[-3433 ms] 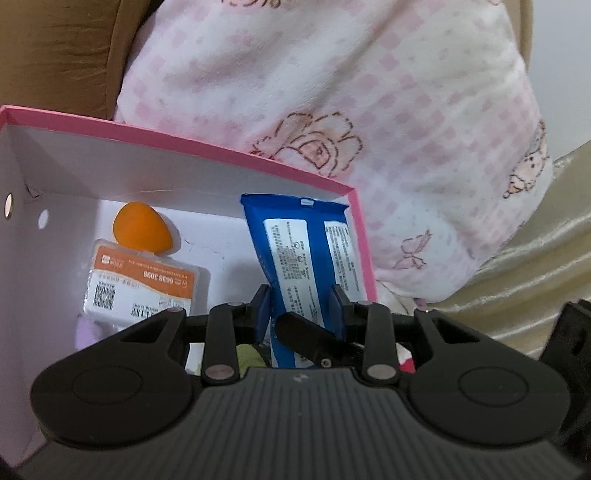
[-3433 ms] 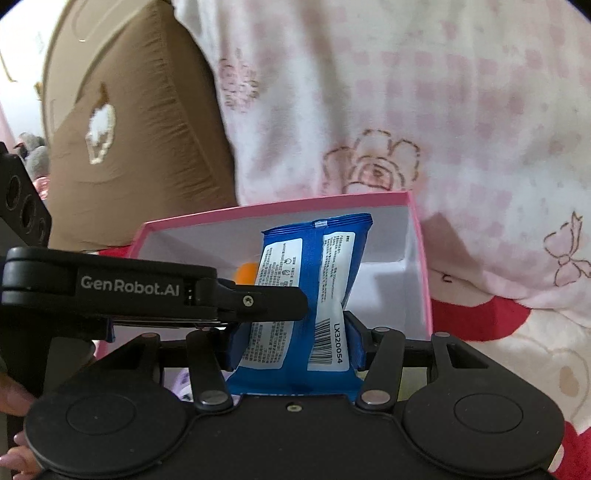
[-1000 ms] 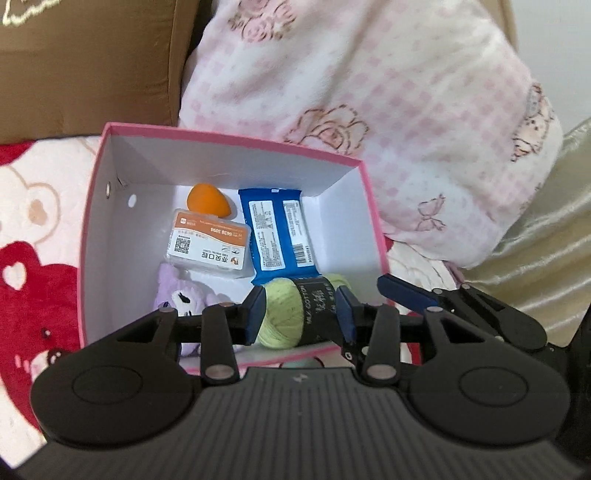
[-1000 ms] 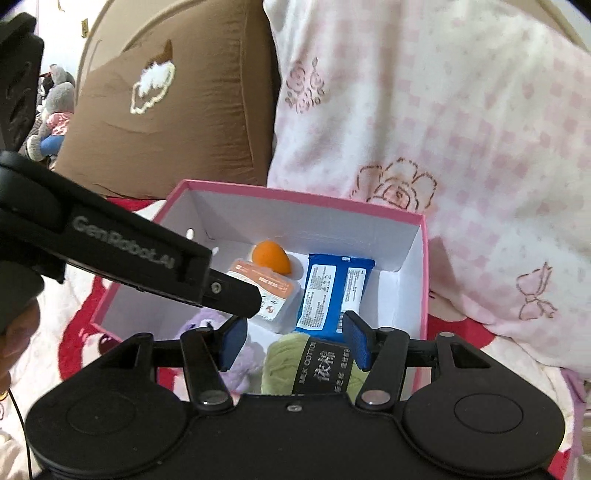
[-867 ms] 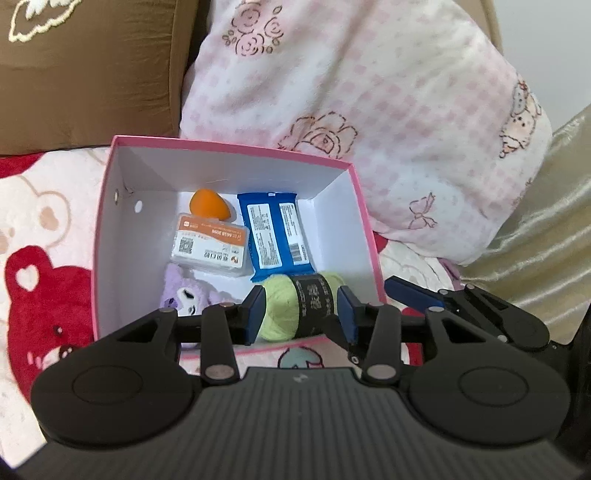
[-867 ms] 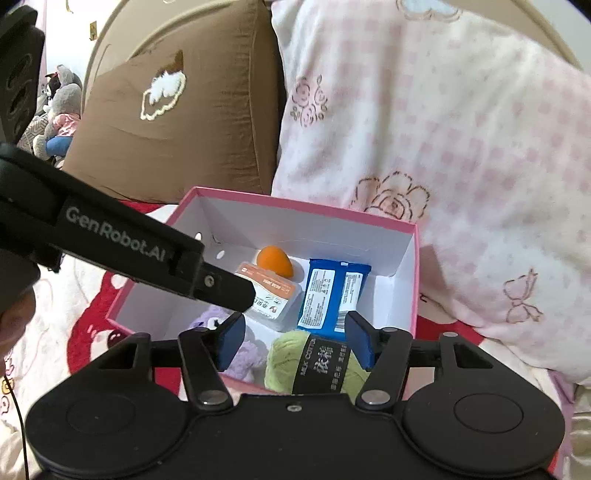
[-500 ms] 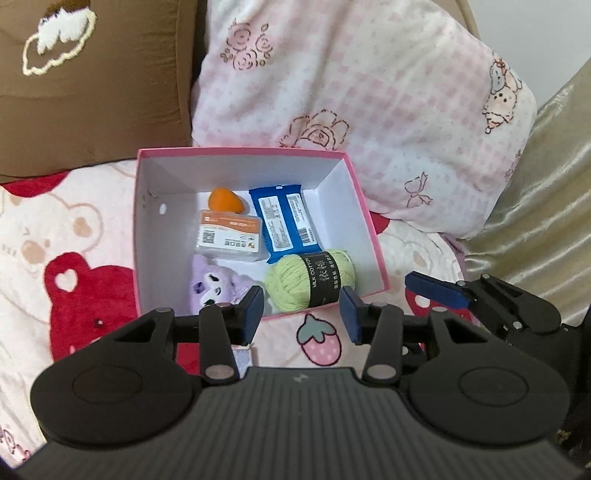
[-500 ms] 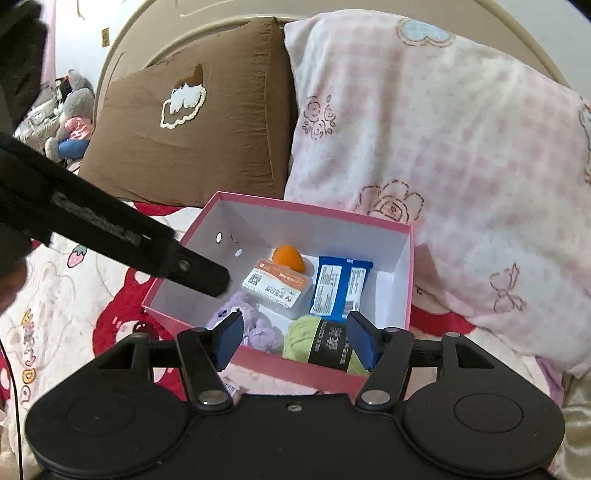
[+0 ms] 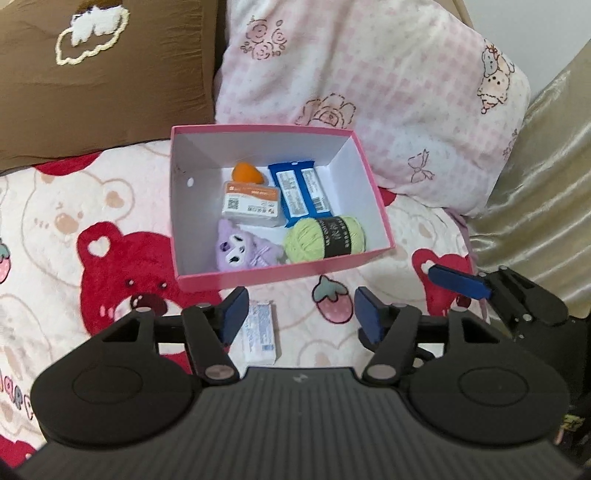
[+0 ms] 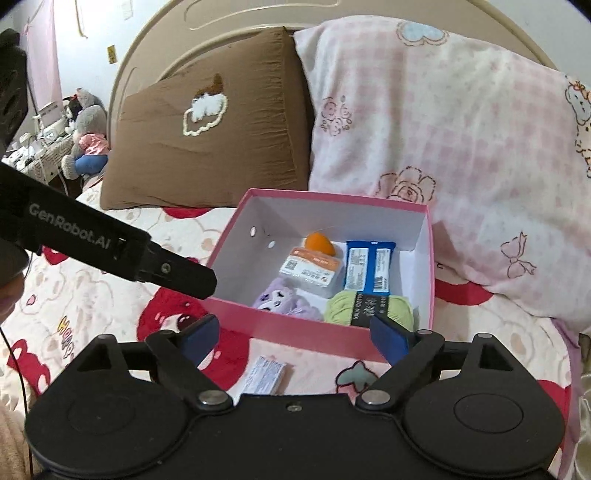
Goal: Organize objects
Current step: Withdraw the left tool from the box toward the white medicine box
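Note:
A pink box [image 9: 258, 277] [image 10: 295, 330] sits on the bear-print blanket. It holds an orange sponge [image 9: 247, 172], an orange-labelled pack [image 9: 251, 203], a blue packet [image 9: 301, 192] [image 10: 367, 267], a purple plush [image 9: 240, 249] [image 10: 284, 297] and a green yarn ball [image 9: 325, 238] [image 10: 369, 308]. A small white packet [image 9: 260, 332] [image 10: 264, 374] lies on the blanket in front of the box. My left gripper [image 9: 301, 319] and right gripper [image 10: 295, 341] hover before the box, jaws opening, nothing between them.
A brown pillow [image 9: 103, 74] [image 10: 210, 147] and a pink checked pillow [image 9: 369, 92] [image 10: 461, 147] lean behind the box. Shiny beige fabric [image 9: 535, 203] lies at the right. A headboard [image 10: 240, 22] and a stuffed toy [image 10: 86, 136] on a side table show far left.
Both grippers pulled back and up from the box, leaving the blue packet inside it. Their jaws spread wider. The white packet on the blanket came into view.

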A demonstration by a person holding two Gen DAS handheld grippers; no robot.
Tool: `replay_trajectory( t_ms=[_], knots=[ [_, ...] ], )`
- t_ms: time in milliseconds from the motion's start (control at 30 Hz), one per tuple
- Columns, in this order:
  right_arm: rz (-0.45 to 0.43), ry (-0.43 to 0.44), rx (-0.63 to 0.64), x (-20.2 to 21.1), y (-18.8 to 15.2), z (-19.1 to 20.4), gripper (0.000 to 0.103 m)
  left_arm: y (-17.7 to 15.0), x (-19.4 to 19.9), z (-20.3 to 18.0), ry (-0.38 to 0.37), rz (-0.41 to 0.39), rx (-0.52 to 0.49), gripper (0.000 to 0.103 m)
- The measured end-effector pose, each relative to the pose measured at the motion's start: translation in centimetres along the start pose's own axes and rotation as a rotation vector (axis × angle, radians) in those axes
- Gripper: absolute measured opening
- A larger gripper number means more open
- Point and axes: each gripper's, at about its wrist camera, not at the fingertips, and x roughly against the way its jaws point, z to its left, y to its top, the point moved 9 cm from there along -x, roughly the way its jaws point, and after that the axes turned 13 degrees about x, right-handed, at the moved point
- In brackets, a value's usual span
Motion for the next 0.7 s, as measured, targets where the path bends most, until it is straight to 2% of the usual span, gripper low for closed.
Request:
replay_trajectory(
  t_ms=[33, 100, 400, 600, 700],
  knots=[
    [0.002, 0.002, 0.008, 0.2, -0.1, 0.4, 0.092, -0.3, 0.2, 0.3, 0.003, 0.000, 0.001, 0.067],
    [0.006, 0.001, 0.021, 0.6, -0.3, 1.1, 0.092, -0.8, 0.4, 0.8, 0.006, 0.008, 0.005, 0.078],
    [-0.010, 0.017, 0.040, 1.7, -1.5, 3.1, 0.092, -3.2, 0.3, 2.9, 0.008, 0.037, -0.008, 0.091],
    [0.024, 0.053, 0.019, 0.6, -3.1, 4.3, 0.092, -4.4, 0.0, 3.3, -0.032, 0.074, -0.007, 0.093],
    [0.037, 0.073, 0.021, -0.2, -3.9, 5.0, 0.092, -5.0, -0.2, 3.9, -0.020, 0.069, -0.014, 0.093]
  ],
)
